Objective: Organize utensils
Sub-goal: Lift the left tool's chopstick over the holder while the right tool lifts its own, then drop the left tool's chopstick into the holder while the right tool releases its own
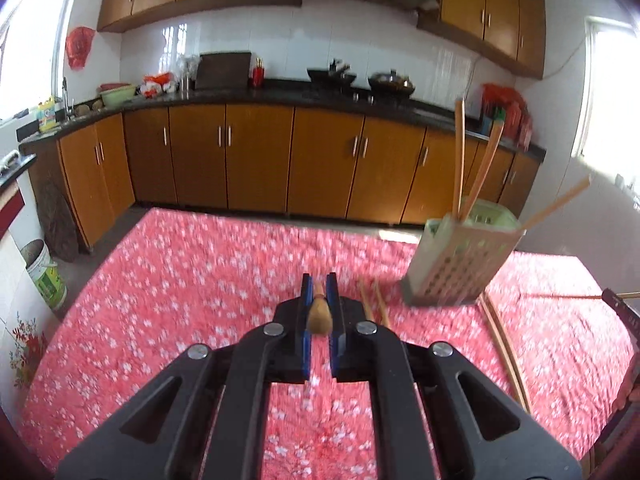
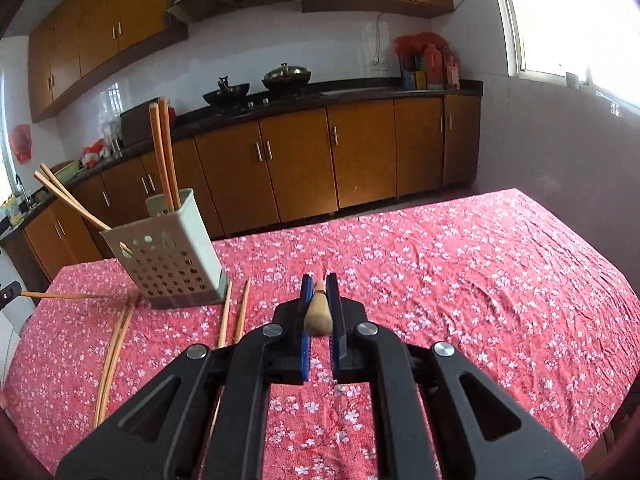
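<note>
The job looks partway done. The perforated holder (image 2: 170, 258) stands on the red floral tablecloth (image 2: 460, 280) at far left in the right wrist view, with four chopsticks (image 2: 164, 152) already leaning in it.

The left gripper (image 1: 319, 300) pinches a wooden chopstick (image 1: 319, 314) end-on between its blue pads. The right gripper (image 2: 319, 300) pinches another chopstick (image 2: 319, 314) the same way.

Still loose on the cloth are one pair just right of the holder (image 2: 234, 312) and a longer pair nearer left (image 2: 114, 352) — possibly more, since the left view is blurred.

No brand or writing is readable — the bottles and packets on the far counter (image 2: 426, 66) are too small.
</note>
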Tool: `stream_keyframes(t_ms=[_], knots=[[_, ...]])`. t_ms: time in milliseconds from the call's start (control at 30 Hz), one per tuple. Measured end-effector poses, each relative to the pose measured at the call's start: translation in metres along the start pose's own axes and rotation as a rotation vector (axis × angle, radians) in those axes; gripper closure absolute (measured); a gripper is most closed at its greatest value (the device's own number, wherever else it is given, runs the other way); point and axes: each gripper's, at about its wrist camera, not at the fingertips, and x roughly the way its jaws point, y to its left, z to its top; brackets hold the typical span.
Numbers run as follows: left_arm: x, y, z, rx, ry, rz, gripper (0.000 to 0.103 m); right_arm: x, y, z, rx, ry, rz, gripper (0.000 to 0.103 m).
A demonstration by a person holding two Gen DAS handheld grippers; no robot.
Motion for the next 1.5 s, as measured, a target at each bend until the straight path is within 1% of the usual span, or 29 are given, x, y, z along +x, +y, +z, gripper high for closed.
stream_keyframes(t_ms=[100, 233, 333, 367, 433, 567, 667, 733, 800, 900, 967, 1100, 1167, 1300, 1467, 1500], knots=[[-0.006, -0.002, 0.016, 0.000, -0.037, -0.006, 0.096, -0.006, 0.002, 0.008, -0.002, -0.037, 0.008, 0.095], [-0.010, -0.006, 0.032, 0.019, -0.060, -0.002, 0.096, -0.010, 0.006, 0.017, -0.005, -0.058, 0.019, 0.096], [-0.019, -0.012, 0.043, 0.036, -0.075, -0.030, 0.096, -0.018, 0.012, 0.030, -0.002, -0.076, 0.051, 0.096], [-0.023, -0.013, 0.046, 0.041, -0.081, -0.039, 0.096, -0.023, 0.016, 0.035, -0.002, -0.084, 0.068, 0.096], [-0.032, -0.020, 0.053, 0.048, -0.090, -0.080, 0.096, -0.034, 0.022, 0.047, 0.006, -0.093, 0.128, 0.096], [-0.053, -0.040, 0.070, 0.061, -0.129, -0.159, 0.096, -0.058, 0.037, 0.073, 0.024, -0.127, 0.277, 0.096], [-0.071, -0.060, 0.088, 0.048, -0.199, -0.219, 0.096, -0.074, 0.051, 0.090, 0.022, -0.189, 0.334, 0.096], [-0.078, -0.070, 0.099, 0.040, -0.245, -0.239, 0.096, -0.082, 0.063, 0.101, 0.011, -0.249, 0.345, 0.096], [-0.083, -0.084, 0.112, 0.028, -0.295, -0.251, 0.096, -0.085, 0.074, 0.110, 0.001, -0.305, 0.338, 0.096], [-0.080, -0.096, 0.129, 0.002, -0.343, -0.258, 0.096, -0.080, 0.086, 0.115, -0.002, -0.363, 0.330, 0.096], [-0.074, -0.101, 0.138, -0.020, -0.360, -0.259, 0.096, -0.070, 0.091, 0.117, -0.005, -0.381, 0.320, 0.096], [-0.048, -0.112, 0.146, -0.036, -0.389, -0.217, 0.096, -0.046, 0.096, 0.118, -0.003, -0.364, 0.310, 0.096], [-0.032, -0.114, 0.145, -0.037, -0.381, -0.209, 0.096, -0.027, 0.096, 0.116, 0.006, -0.329, 0.301, 0.096], [0.006, -0.120, 0.138, -0.045, -0.330, -0.211, 0.096, 0.001, 0.093, 0.109, 0.022, -0.261, 0.289, 0.096], [0.042, -0.123, 0.128, -0.042, -0.243, -0.214, 0.095, 0.019, 0.096, 0.101, 0.002, -0.200, 0.288, 0.095], [0.045, -0.122, 0.126, -0.043, -0.236, -0.212, 0.093, 0.020, 0.096, 0.100, 0.000, -0.192, 0.286, 0.095]])
